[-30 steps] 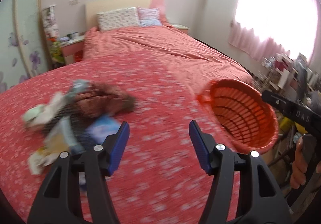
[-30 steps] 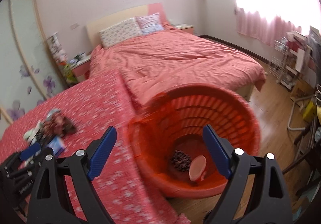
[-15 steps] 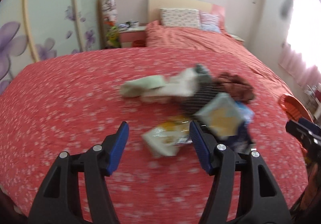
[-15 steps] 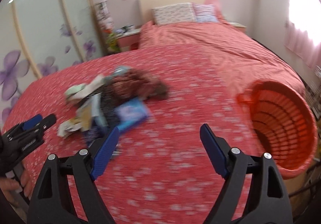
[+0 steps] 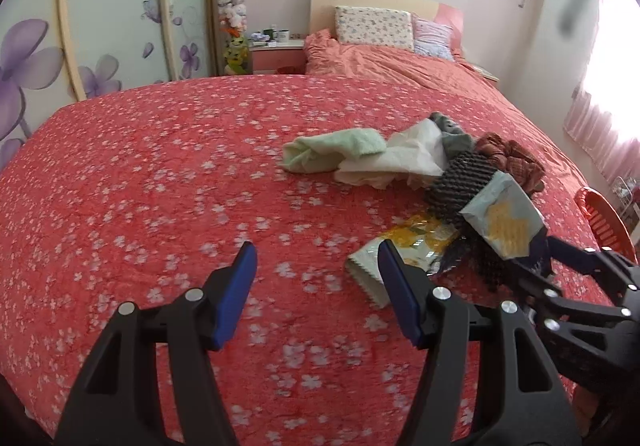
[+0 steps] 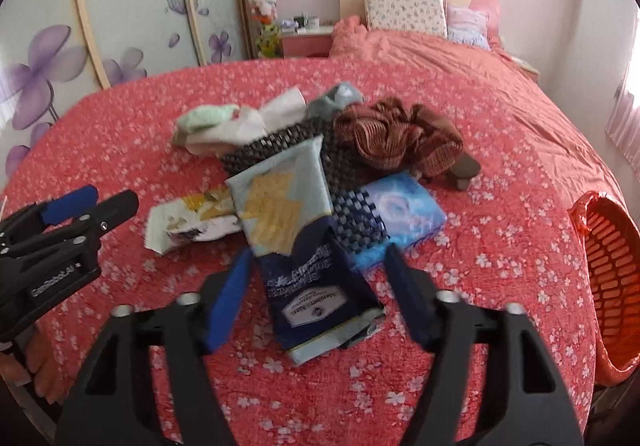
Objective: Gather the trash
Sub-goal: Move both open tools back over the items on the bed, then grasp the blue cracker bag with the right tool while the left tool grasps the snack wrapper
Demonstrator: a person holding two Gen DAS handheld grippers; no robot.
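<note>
A pile of trash and cloths lies on the red flowered bedspread (image 5: 160, 182). A blue cracker bag (image 6: 292, 214) lies at the pile's front; it also shows in the left wrist view (image 5: 502, 218). A yellow-white wrapper (image 5: 404, 250) (image 6: 192, 222) lies to its left. A blue tissue pack (image 6: 404, 206) lies to its right. My right gripper (image 6: 320, 290) is open, its jaws on either side of the cracker bag's near end. My left gripper (image 5: 316, 286) is open and empty above the spread, just left of the wrapper.
An orange laundry basket (image 6: 608, 274) stands at the bed's right edge, also in the left wrist view (image 5: 600, 214). The pile holds a green cloth (image 5: 336, 148), a white cloth (image 5: 400, 162), a brown cloth (image 6: 392, 134) and a dark woven mat (image 5: 456, 182). A bed with pillows (image 5: 374, 28) stands behind.
Both grippers swung left, from the basket to the pile. The right gripper has come down close over the cracker bag. Both stayed open.
</note>
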